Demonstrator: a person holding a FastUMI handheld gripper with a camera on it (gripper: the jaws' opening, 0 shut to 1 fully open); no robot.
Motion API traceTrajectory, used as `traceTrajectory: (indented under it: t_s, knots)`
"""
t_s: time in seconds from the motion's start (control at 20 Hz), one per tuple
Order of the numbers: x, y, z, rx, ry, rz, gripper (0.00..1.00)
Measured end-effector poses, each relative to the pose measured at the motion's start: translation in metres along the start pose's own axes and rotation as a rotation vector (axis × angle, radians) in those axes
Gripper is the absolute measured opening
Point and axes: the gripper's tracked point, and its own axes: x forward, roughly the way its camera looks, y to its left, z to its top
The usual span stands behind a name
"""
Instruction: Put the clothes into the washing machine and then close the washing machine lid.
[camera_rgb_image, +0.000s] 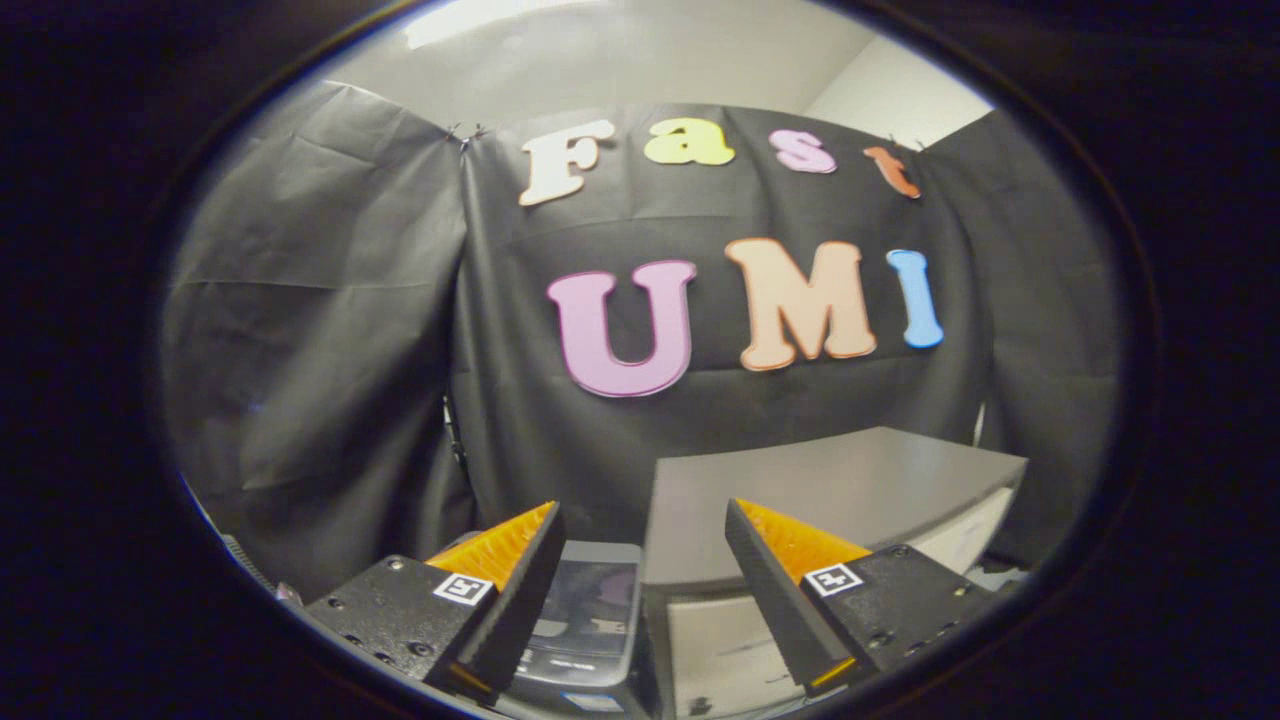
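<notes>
The gripper (640, 520) points toward the cloth wall (330, 330), its two fingers (520, 570) spread apart with nothing between them. Just ahead of the fingers and below them stands the washing machine (585, 620), its lid (590, 595) lying flat on top, nearer the left finger. To the right of the machine, touching or just beside it, stands a table (850, 480), whose top runs back to the wall. The wall hangs behind both and wraps round to the left.

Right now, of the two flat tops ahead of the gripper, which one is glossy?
The small dark top beside the left finger of the open gripper: it shows reflections. The wide grey top beyond the fingers is matte.
</notes>
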Motion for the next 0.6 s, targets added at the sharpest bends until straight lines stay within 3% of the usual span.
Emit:
traceTrajectory:
  t_s: [0.2,0.4,0.6]
  knots:
    - [-0.033,-0.023,-0.004,0.068,-0.051,-0.016,0.96]
    - [-0.06,-0.062,-0.023,0.042,-0.034,-0.095,0.96]
    - [-0.083,-0.074,-0.046,0.021,-0.011,-0.1,0.97]
